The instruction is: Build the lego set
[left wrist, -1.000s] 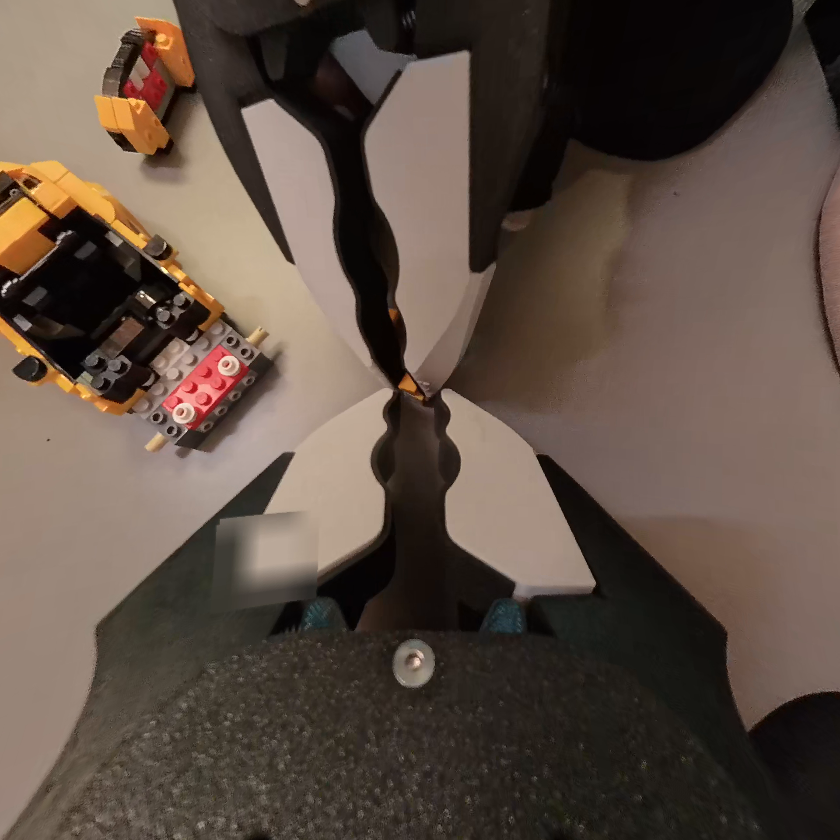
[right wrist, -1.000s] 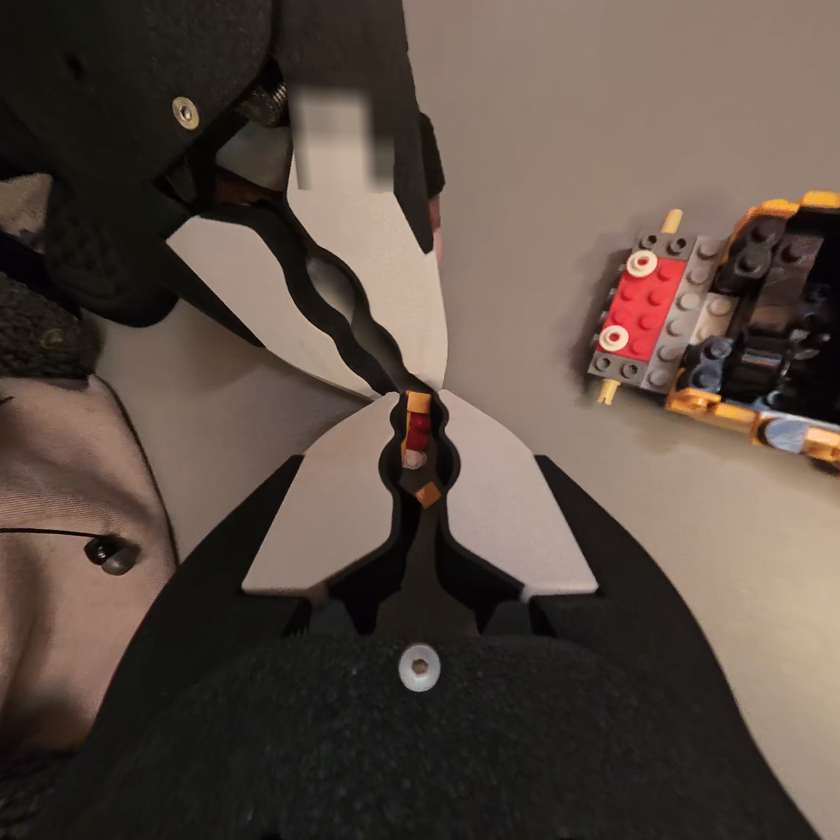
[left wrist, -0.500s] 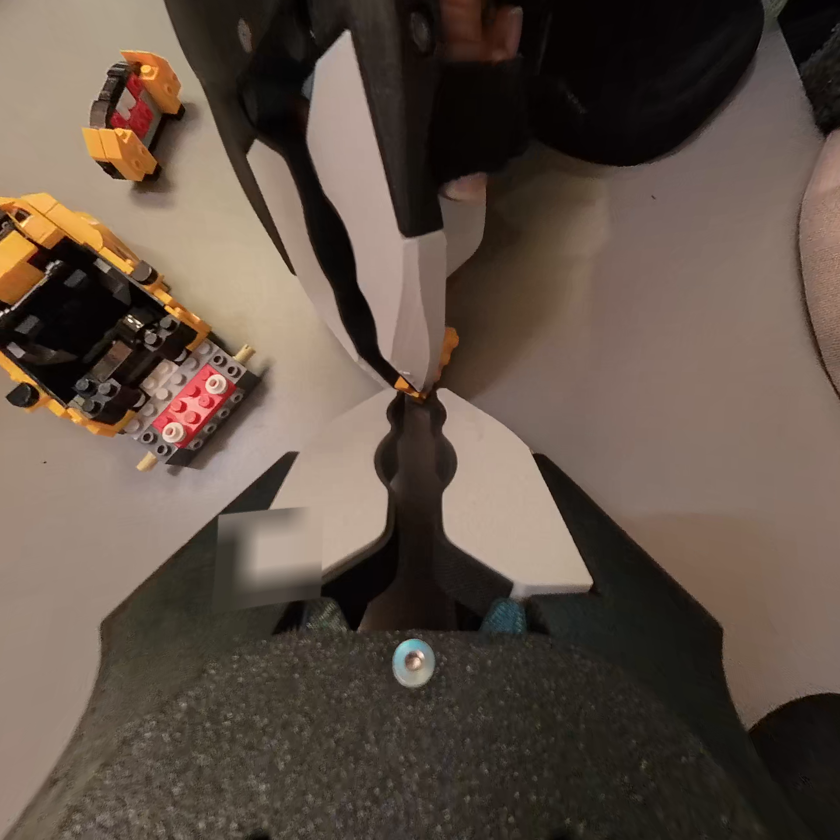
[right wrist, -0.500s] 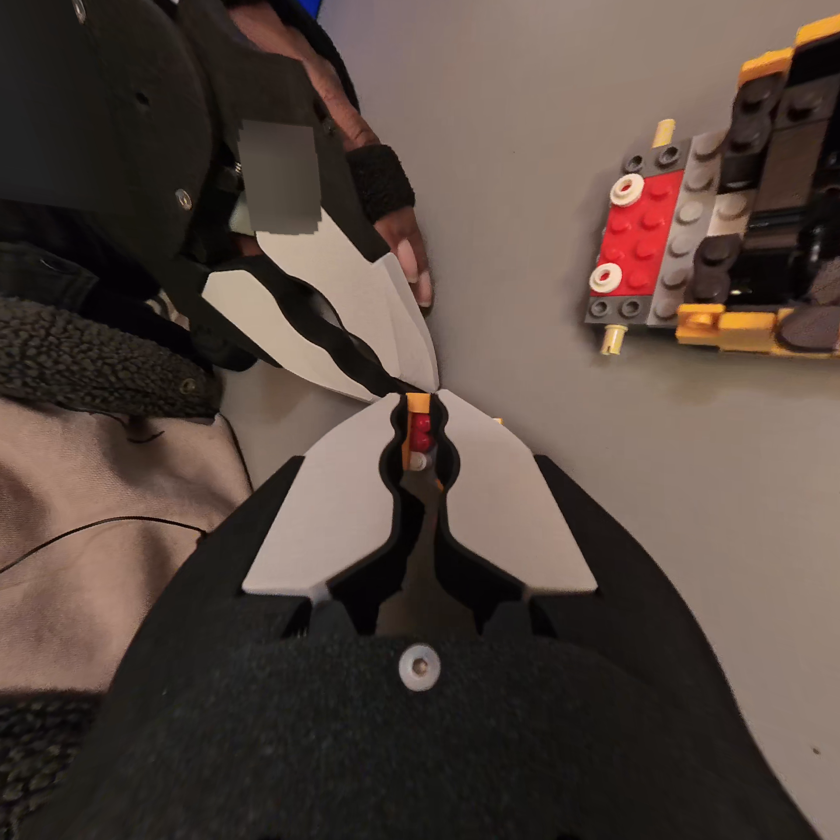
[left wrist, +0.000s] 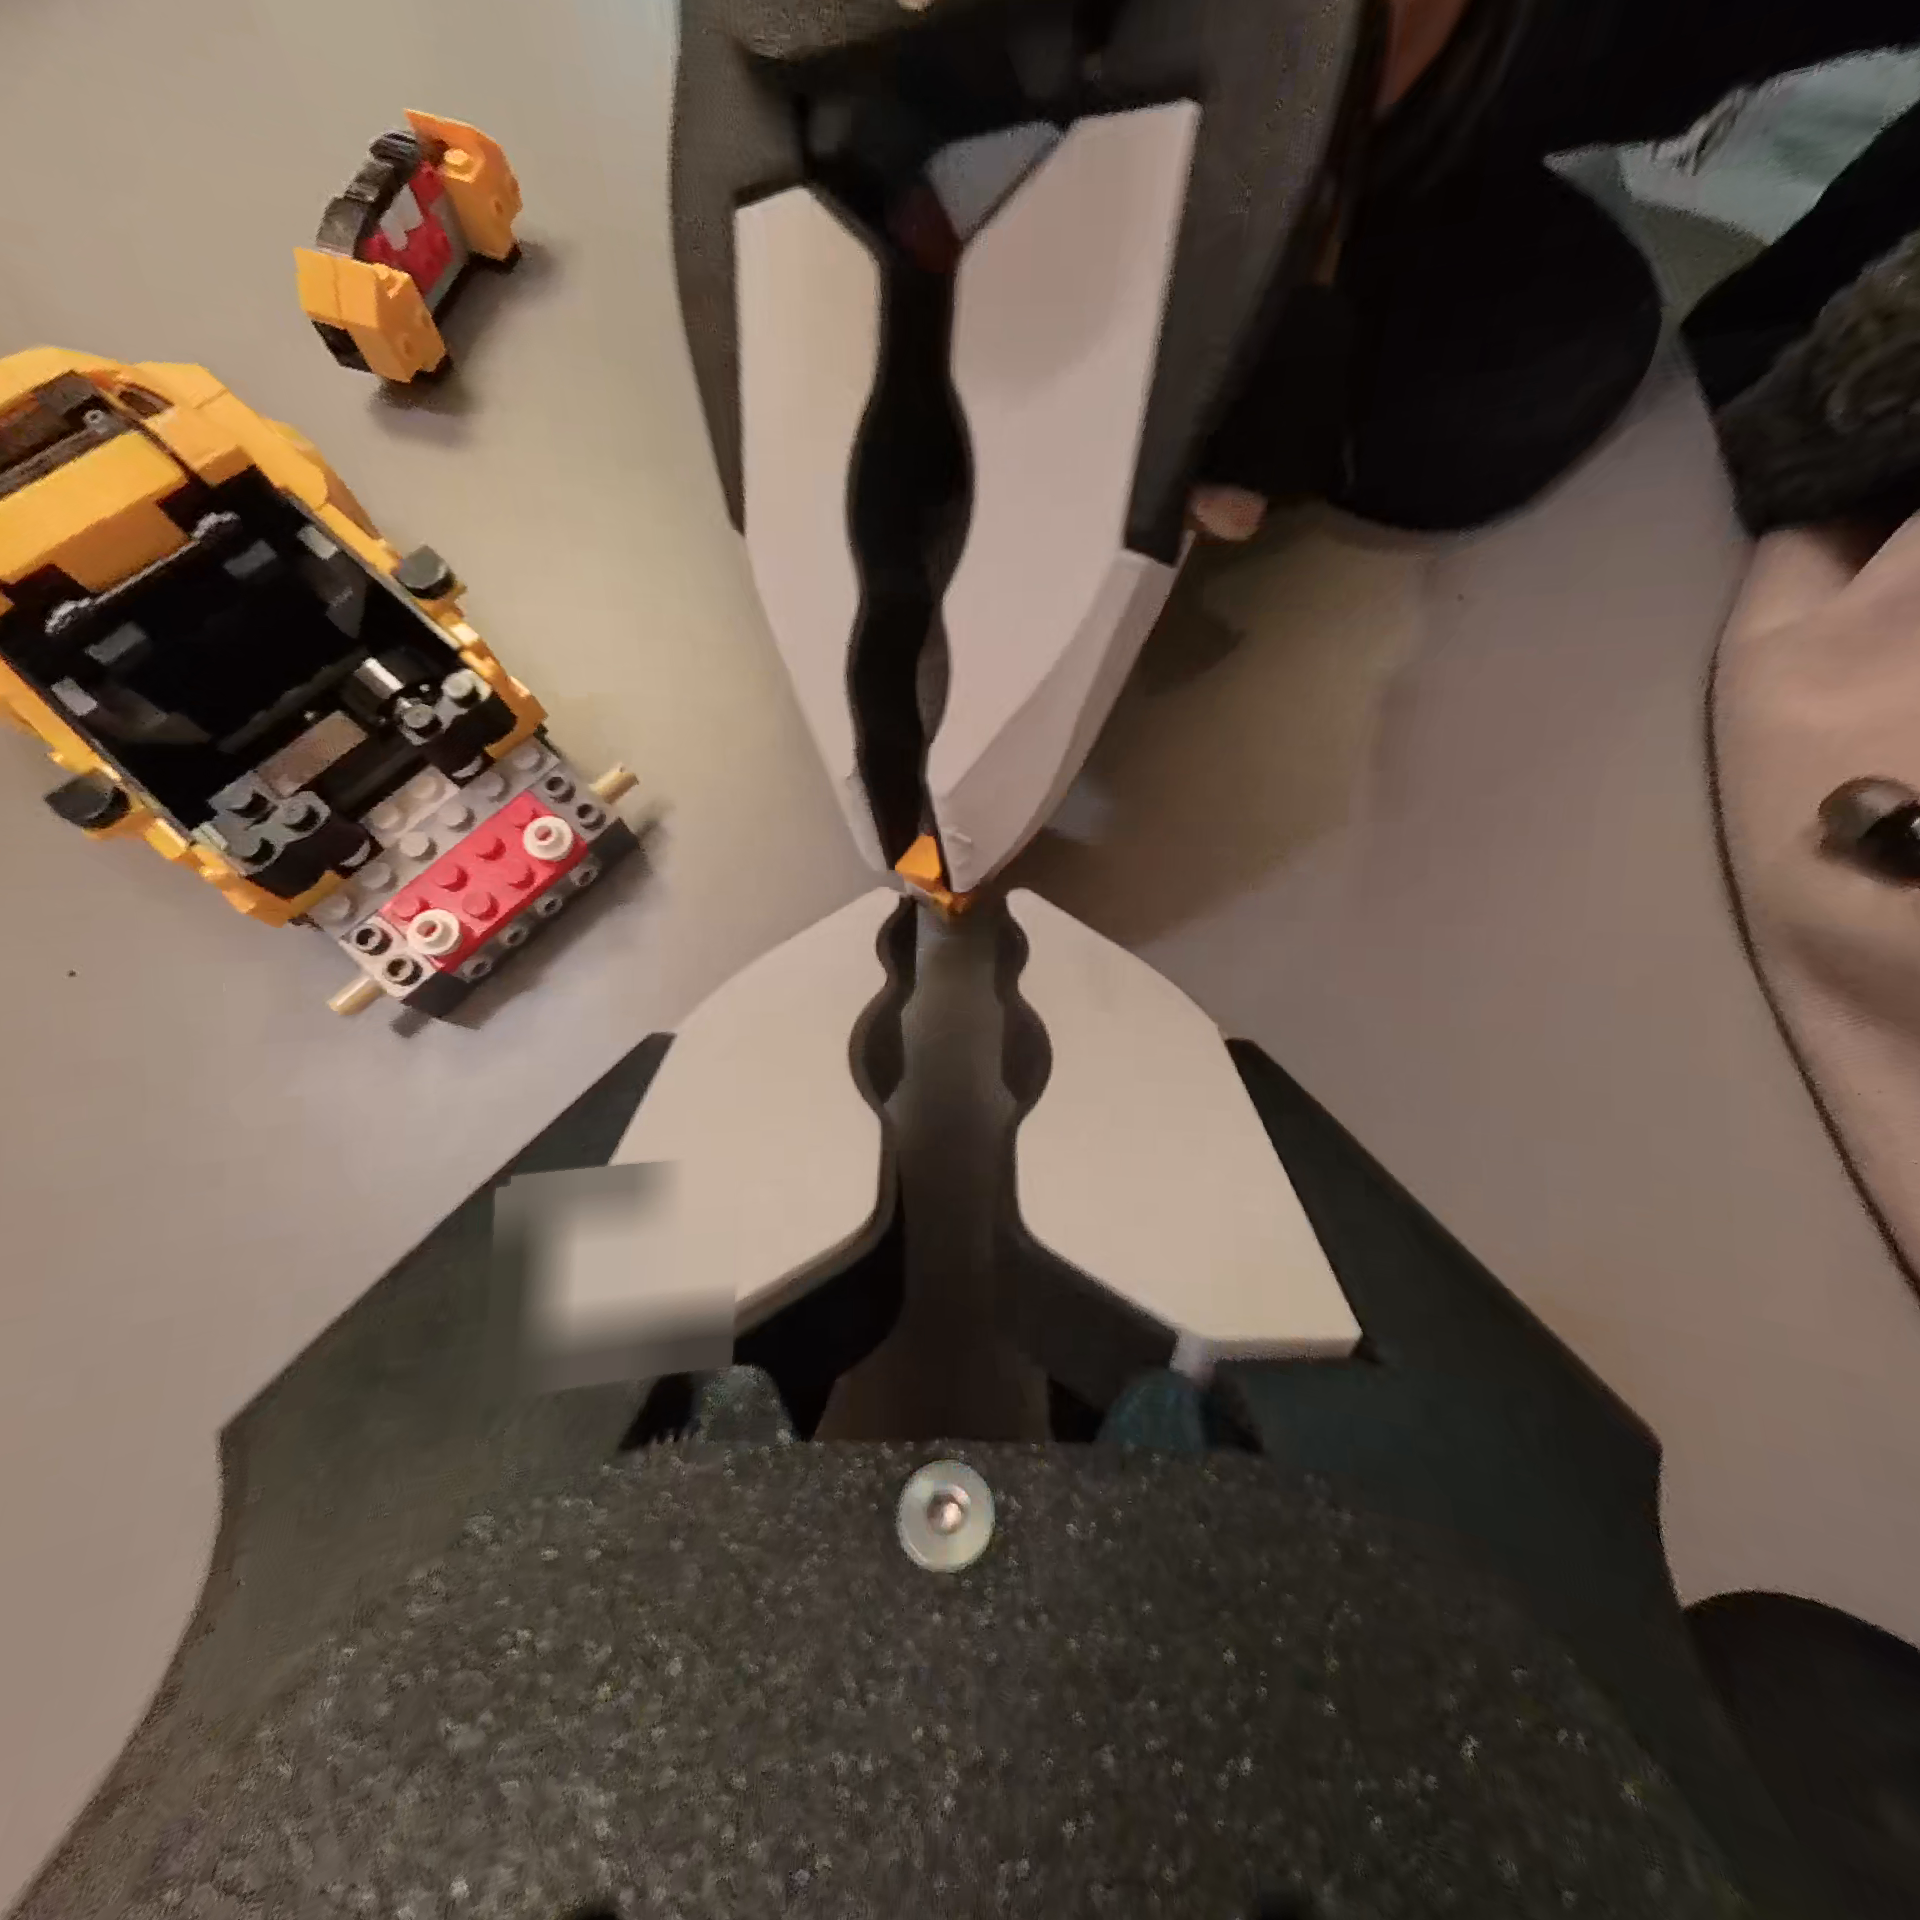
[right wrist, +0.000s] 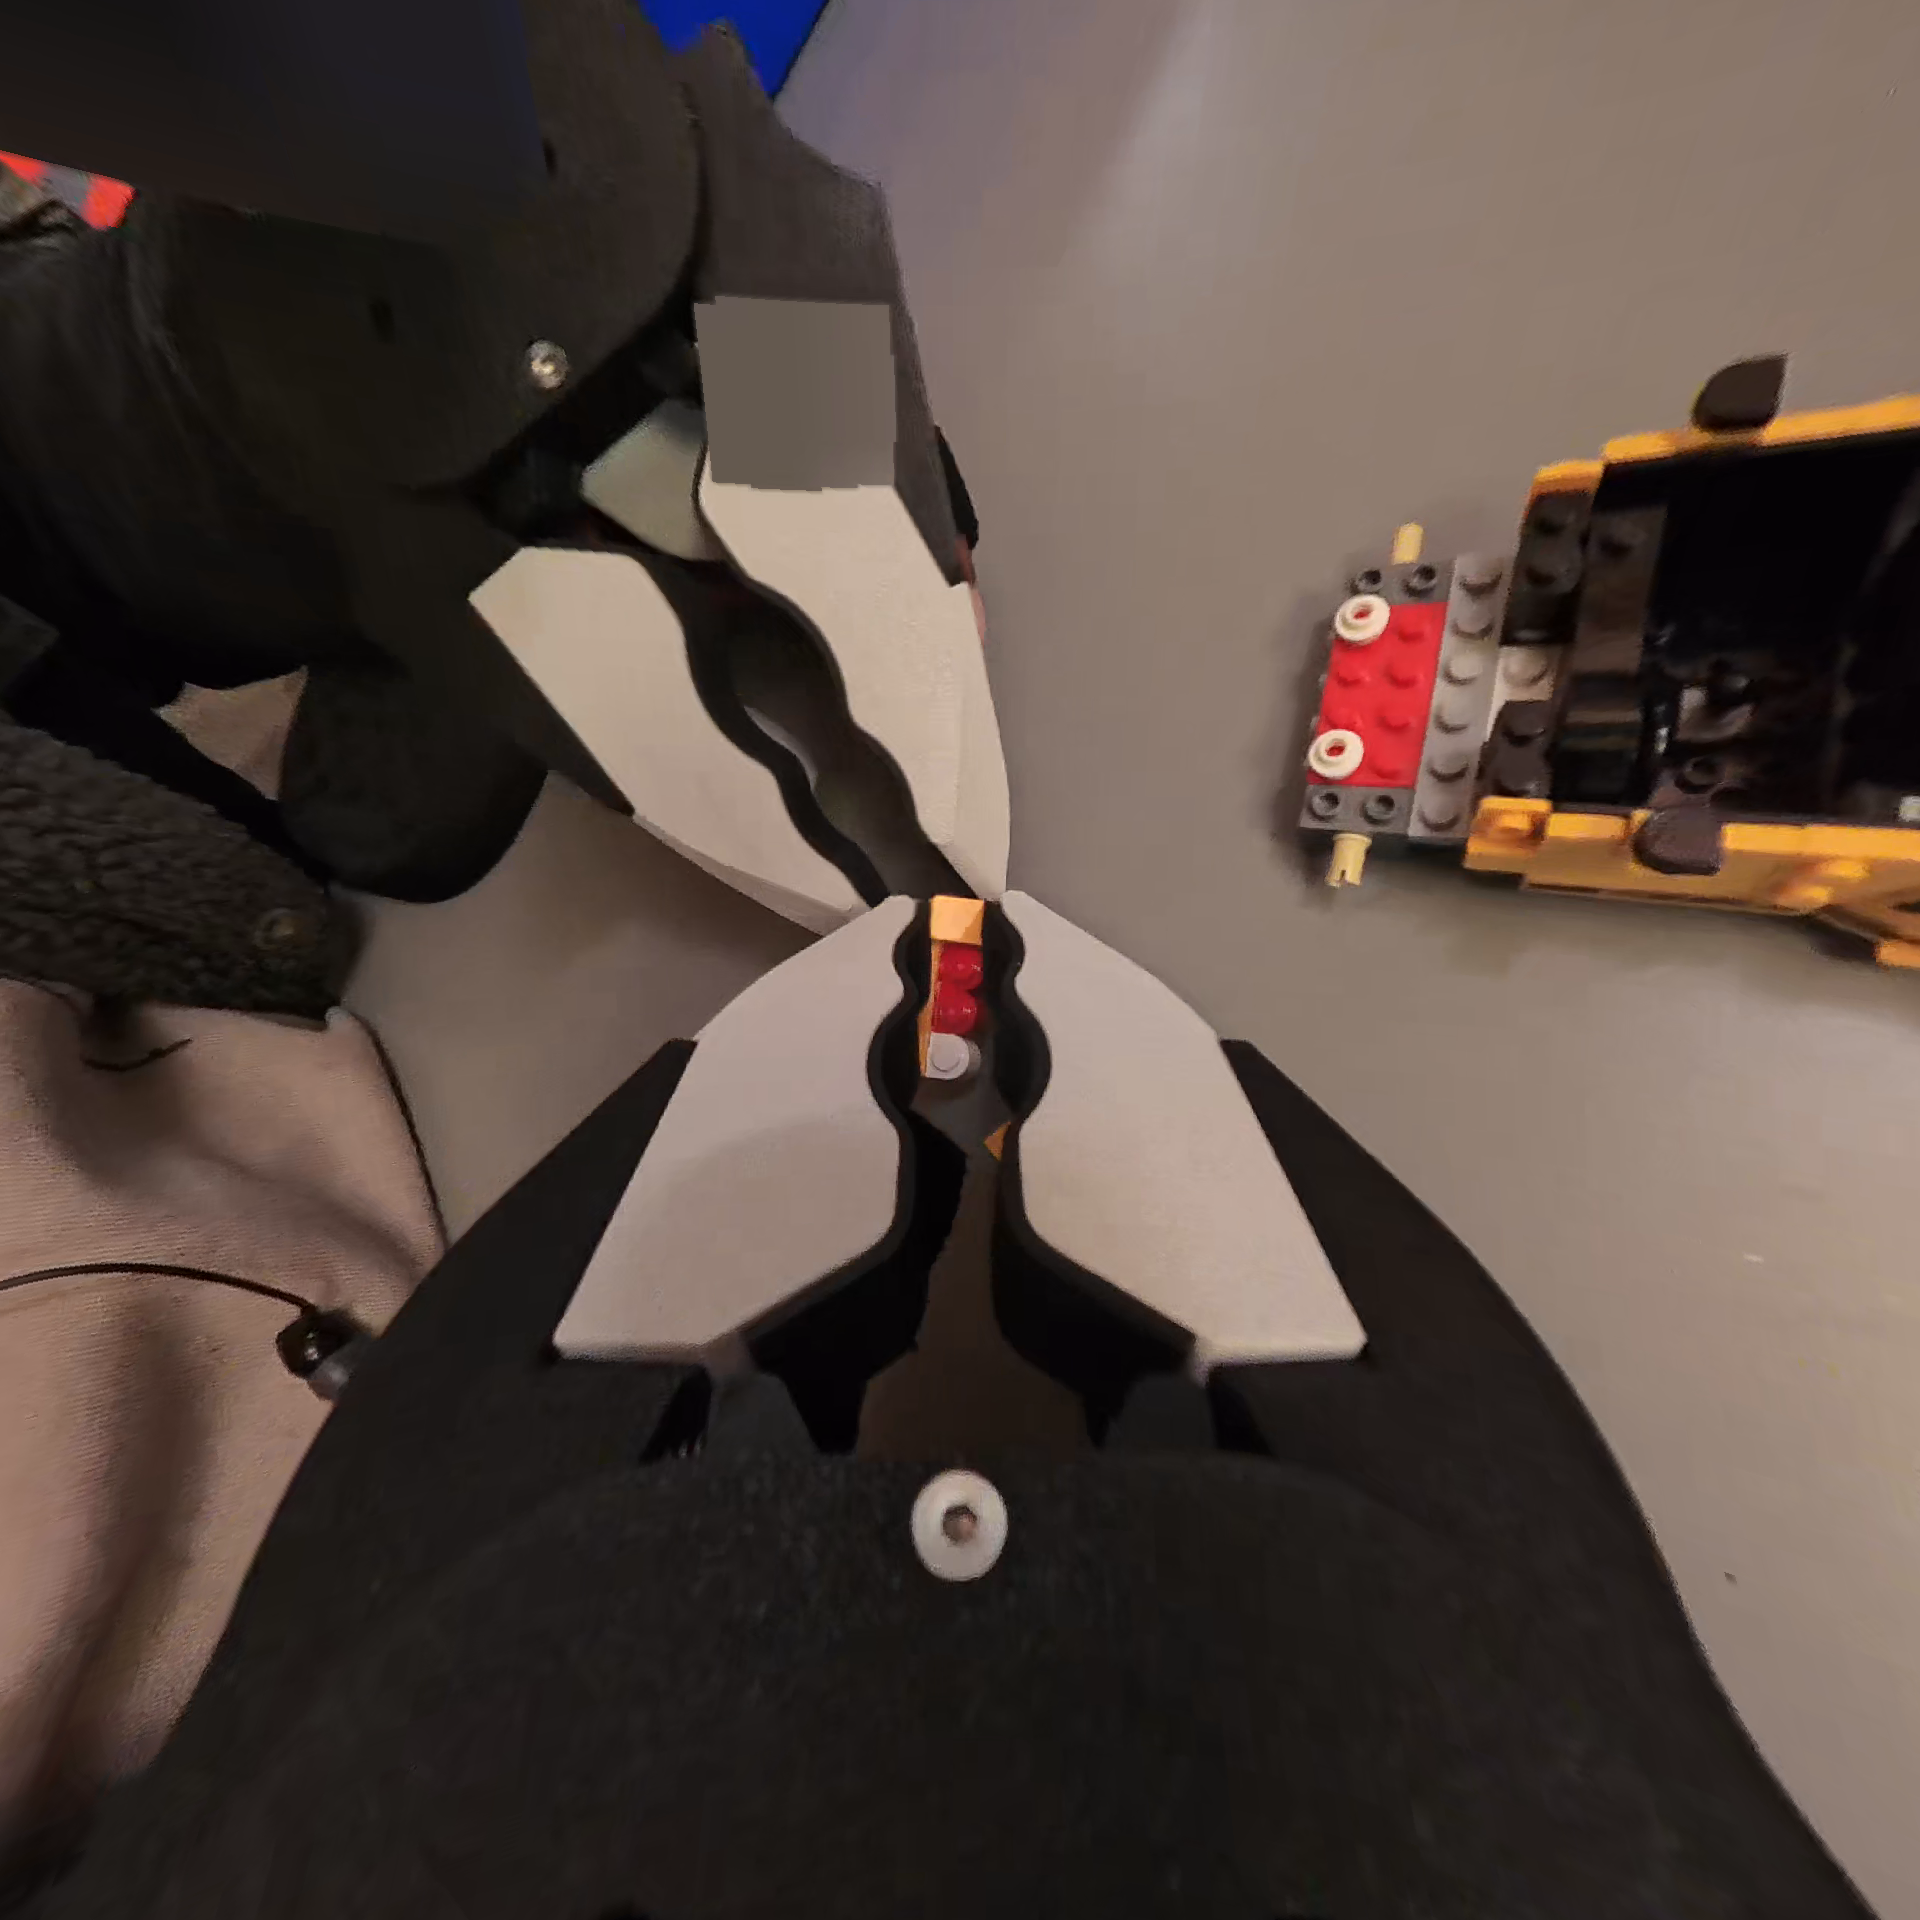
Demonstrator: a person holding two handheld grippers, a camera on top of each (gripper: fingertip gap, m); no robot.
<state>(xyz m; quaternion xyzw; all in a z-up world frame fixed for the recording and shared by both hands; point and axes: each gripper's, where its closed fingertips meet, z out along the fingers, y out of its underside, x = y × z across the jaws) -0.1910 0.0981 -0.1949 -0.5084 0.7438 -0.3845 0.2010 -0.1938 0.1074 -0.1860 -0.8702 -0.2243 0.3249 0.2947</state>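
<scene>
My right gripper (right wrist: 961,920) is shut on a small lego piece (right wrist: 954,997) made of orange, red and white parts, held lengthwise between its fingers. My left gripper (left wrist: 951,912) meets it tip to tip and is shut on the piece's orange end (left wrist: 928,871). The right gripper (left wrist: 920,847) comes in from the top of the left wrist view. The left gripper (right wrist: 935,888) comes in from the upper left of the right wrist view. The yellow and black lego car (left wrist: 208,582) lies on the grey table with its red plate (left wrist: 478,873) facing the grippers. It also shows in the right wrist view (right wrist: 1662,717).
A small orange, black and red lego sub-assembly (left wrist: 410,244) lies beyond the car. Beige fabric with a thin black cord (left wrist: 1860,665) lies at the right, and also shows in the right wrist view (right wrist: 156,1195). A person's dark sleeve (left wrist: 1455,312) is behind the right gripper.
The right gripper has turned back so both of its fingers face the left wrist camera again. Both grippers stay tip to tip on the small piece. The car has shifted slightly in both views.
</scene>
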